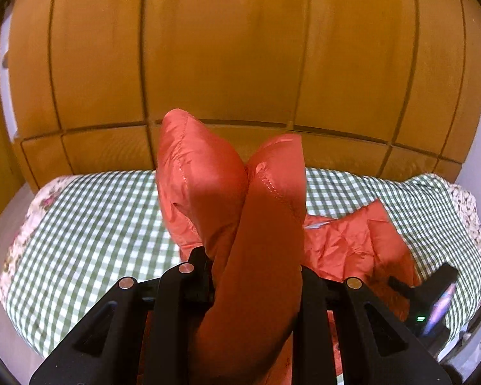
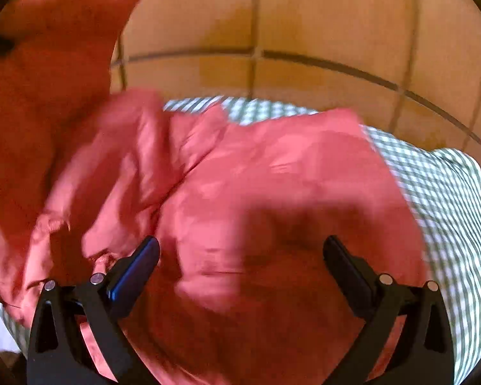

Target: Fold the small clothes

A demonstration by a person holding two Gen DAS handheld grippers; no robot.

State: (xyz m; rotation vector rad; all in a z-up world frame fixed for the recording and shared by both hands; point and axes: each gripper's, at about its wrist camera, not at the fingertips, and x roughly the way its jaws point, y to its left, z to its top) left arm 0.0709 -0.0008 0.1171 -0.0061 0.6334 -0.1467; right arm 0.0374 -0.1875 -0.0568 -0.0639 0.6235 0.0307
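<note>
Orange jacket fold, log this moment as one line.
left gripper: shut on orange jacket, part lifted | right gripper: open above jacket | surface: green checked bedspread

Bed [image 1: 89, 224]: green-and-white checked cover, floral border visible at its left and right edges. Padded tan headboard [image 1: 227, 57] stands upright along the bed's far side. Orange quilted jacket [image 1: 352, 240] lies directly on the checked cover, spread right of bed centre (right wrist view blurred); part of it is raised off the cover, toward the headboard
</note>
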